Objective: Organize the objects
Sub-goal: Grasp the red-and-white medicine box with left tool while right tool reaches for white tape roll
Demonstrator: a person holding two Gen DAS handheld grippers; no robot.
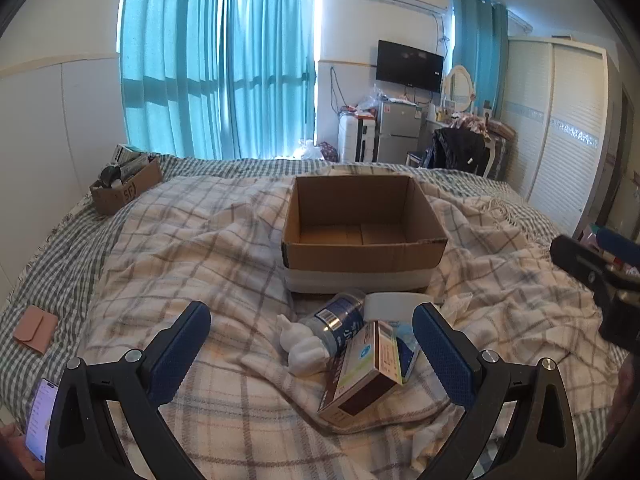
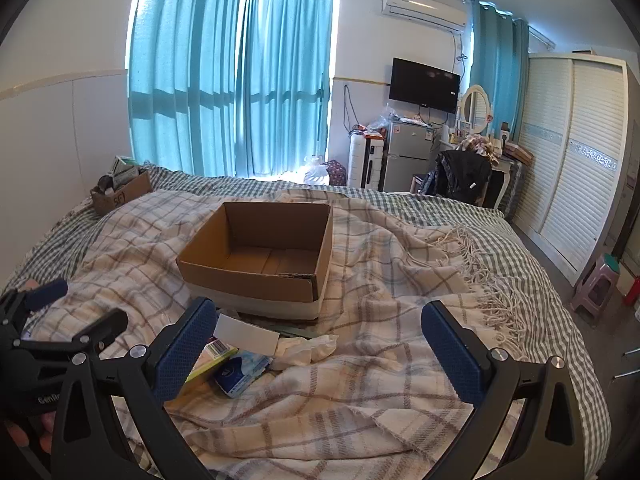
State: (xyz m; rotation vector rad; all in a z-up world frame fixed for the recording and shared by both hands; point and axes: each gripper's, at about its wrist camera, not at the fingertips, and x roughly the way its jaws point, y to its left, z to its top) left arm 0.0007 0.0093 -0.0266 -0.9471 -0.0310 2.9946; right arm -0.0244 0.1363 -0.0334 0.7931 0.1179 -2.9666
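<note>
An empty open cardboard box [image 1: 362,222] sits on the plaid blanket in the middle of the bed; it also shows in the right wrist view [image 2: 260,258]. In front of it lies a pile: a white figurine [image 1: 302,346], a dark jar with a blue label [image 1: 340,320], a brown and green carton [image 1: 366,372], a white flat box [image 1: 394,304] and a blue tissue pack [image 2: 240,372]. My left gripper [image 1: 316,356] is open, its fingers on either side of the pile. My right gripper [image 2: 320,354] is open and empty, just right of the pile.
A small cardboard box [image 1: 126,184] full of items stands at the bed's far left corner. A pink wallet [image 1: 34,330] and a phone [image 1: 40,416] lie at the left edge. A purple stool [image 2: 596,286] and a wardrobe [image 2: 576,152] stand to the right.
</note>
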